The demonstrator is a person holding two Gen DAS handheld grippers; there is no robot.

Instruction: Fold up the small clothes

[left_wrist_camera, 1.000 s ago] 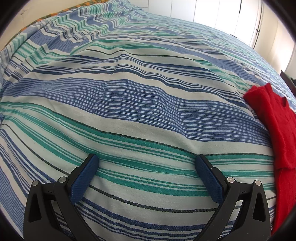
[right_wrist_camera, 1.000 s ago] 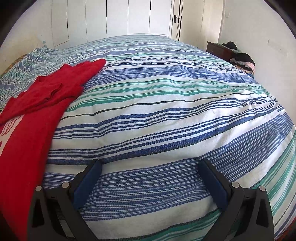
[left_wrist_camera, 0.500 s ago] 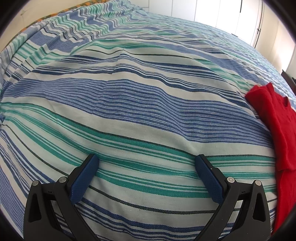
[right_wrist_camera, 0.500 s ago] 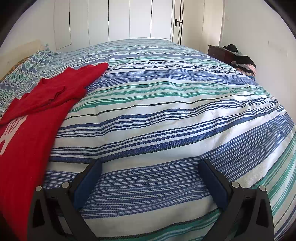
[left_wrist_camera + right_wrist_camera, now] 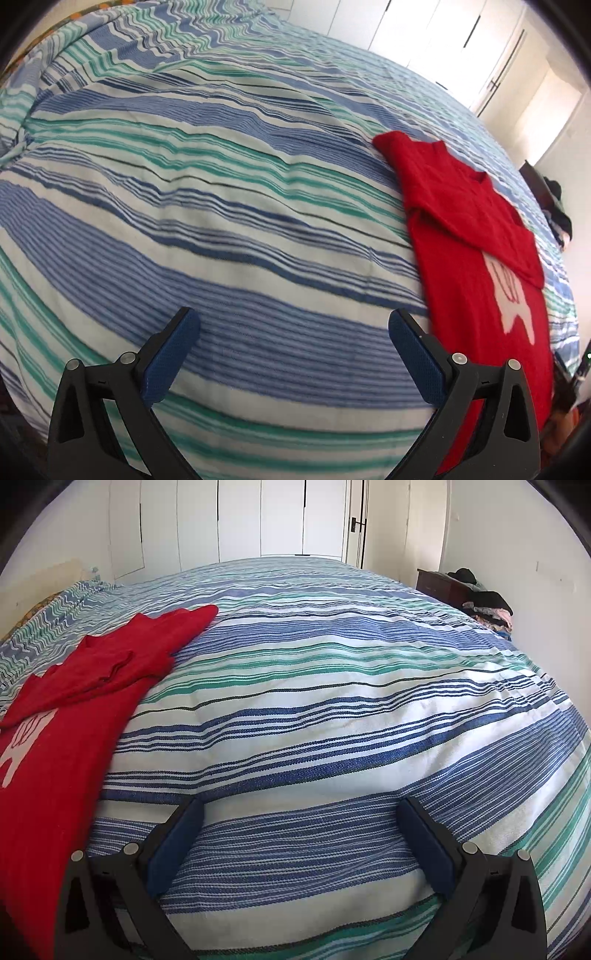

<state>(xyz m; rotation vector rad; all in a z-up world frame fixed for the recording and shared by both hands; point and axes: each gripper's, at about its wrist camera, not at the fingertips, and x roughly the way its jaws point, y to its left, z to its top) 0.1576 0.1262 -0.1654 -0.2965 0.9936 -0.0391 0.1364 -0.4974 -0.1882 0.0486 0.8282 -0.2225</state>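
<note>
Left gripper (image 5: pixel 294 322) and right gripper (image 5: pixel 301 811), jaws spread wide, both empty.

1. The T-shirt (image 5: pixel 476 258) lies on the bedspread (image 5: pixel 221 206), between the two grippers.
2. It is right of the left gripper (image 5: pixel 293 325) and left of the right gripper (image 5: pixel 301 806).
3. A cabinet (image 5: pixel 441 587) with piled clothes (image 5: pixel 487 607) stands beyond the bed's right side.
4. Wardrobe doors (image 5: pixel 280 517) stand behind the bed.

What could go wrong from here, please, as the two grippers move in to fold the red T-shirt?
1. The red T-shirt lies flat on the striped bedspread, so the left gripper might pinch the cover along with the hem.
2. One sleeve is already folded over the white print; a careless pull may undo it.
3. The right gripper sits off to the shirt's side, jaws open, so its reach could drag the cloth askew.
</note>
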